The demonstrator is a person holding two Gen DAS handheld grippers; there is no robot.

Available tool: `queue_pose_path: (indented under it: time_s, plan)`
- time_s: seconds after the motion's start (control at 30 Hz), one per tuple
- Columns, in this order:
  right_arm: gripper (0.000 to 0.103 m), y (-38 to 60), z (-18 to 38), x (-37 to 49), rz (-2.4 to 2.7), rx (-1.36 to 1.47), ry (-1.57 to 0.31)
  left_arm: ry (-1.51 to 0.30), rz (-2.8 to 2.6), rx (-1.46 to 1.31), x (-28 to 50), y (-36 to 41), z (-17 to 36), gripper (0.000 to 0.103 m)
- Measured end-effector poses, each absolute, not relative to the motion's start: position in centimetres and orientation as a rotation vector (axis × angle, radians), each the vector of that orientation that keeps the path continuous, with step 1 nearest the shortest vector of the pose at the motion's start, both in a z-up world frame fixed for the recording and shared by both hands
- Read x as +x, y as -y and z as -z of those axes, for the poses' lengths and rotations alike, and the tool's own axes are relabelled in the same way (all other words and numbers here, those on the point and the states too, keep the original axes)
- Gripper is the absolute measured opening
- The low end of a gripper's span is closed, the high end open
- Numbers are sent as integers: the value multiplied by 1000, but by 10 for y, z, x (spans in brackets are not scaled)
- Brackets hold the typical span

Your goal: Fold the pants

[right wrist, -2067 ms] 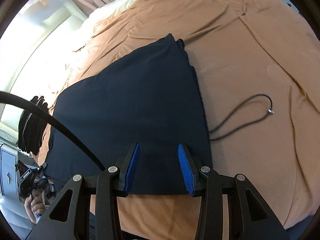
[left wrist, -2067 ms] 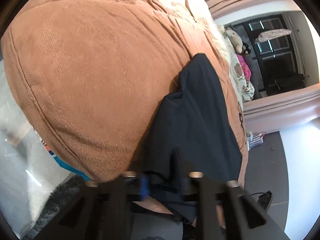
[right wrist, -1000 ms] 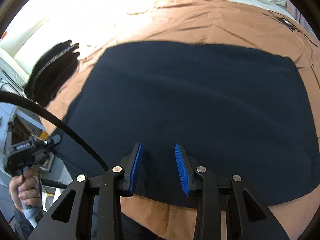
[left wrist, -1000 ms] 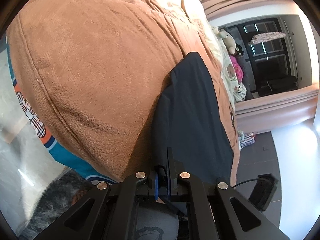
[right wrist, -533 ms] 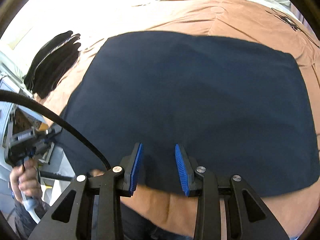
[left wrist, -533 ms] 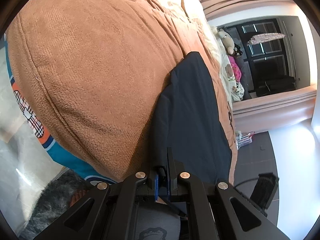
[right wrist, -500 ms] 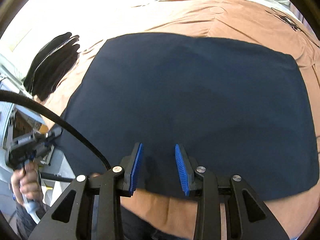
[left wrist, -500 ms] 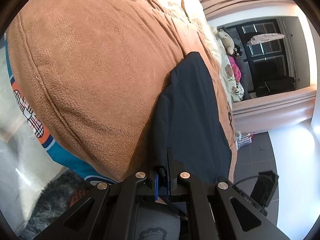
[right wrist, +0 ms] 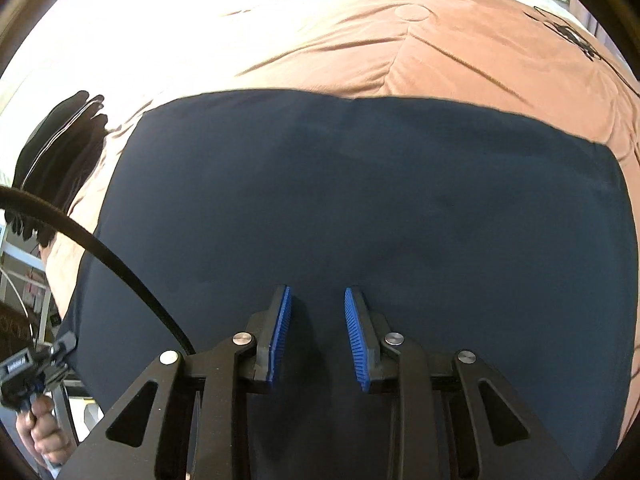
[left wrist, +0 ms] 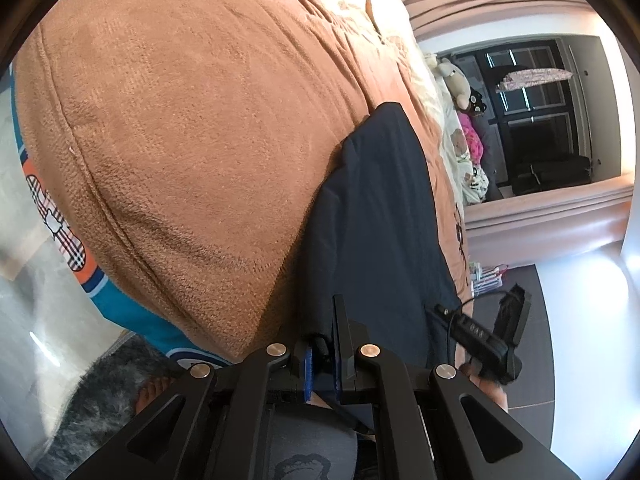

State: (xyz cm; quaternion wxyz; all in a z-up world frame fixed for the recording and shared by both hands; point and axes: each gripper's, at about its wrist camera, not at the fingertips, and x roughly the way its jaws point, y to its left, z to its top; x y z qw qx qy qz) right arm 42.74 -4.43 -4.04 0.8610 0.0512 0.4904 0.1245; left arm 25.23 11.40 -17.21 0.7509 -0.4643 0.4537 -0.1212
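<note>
The dark navy pants (right wrist: 360, 208) lie folded flat on the brown blanket (right wrist: 460, 60) of a bed. My right gripper (right wrist: 316, 336) is open, its blue pads just above the near middle of the pants, holding nothing. My left gripper (left wrist: 322, 364) is shut on the near corner of the pants (left wrist: 376, 220) at the bed's edge. In the right wrist view the left gripper (right wrist: 36, 364) shows at the pants' left corner, held in a hand.
A black garment (right wrist: 60, 156) lies on the bed left of the pants. A black cable (right wrist: 100, 252) crosses the right wrist view. Soft toys (left wrist: 460, 84) and a dark window (left wrist: 532, 120) lie beyond the bed. Grey floor (left wrist: 532, 320) is at the right.
My right gripper has moved closer over the pants, which now fill more of its view. My left gripper stays shut on the pants' corner. The right gripper has come into the left wrist view.
</note>
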Motion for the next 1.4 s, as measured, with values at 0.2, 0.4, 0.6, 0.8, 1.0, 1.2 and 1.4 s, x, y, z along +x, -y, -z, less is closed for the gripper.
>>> queue_pose_path:
  time_s: [0.2, 0.4, 0.6, 0.8, 1.0, 1.2, 1.4]
  plan:
    - [26, 36, 38, 454, -249, 101, -1036, -992, 245, -1026, 258, -113, 169, 25]
    - [26, 31, 36, 484, -259, 86, -1045, -996, 220, -1028, 264, -111, 172, 25]
    - [19, 31, 36, 513, -244, 86, -1038, -981, 195, -1041, 264, -111, 174, 25]
    - [10, 30, 36, 529, -232, 79, -1040, -971, 175, -1045, 266, -109, 175, 24]
    - [10, 33, 33, 513, -241, 102, -1035, -967, 160, -1030, 265, -108, 172, 9]
    - [10, 30, 42, 471, -312, 126, -1048, -934, 198, -999, 265, -105, 150, 7]
    - [10, 31, 51, 428, -354, 161, -1051, -901, 256, -957, 272, -94, 116, 6]
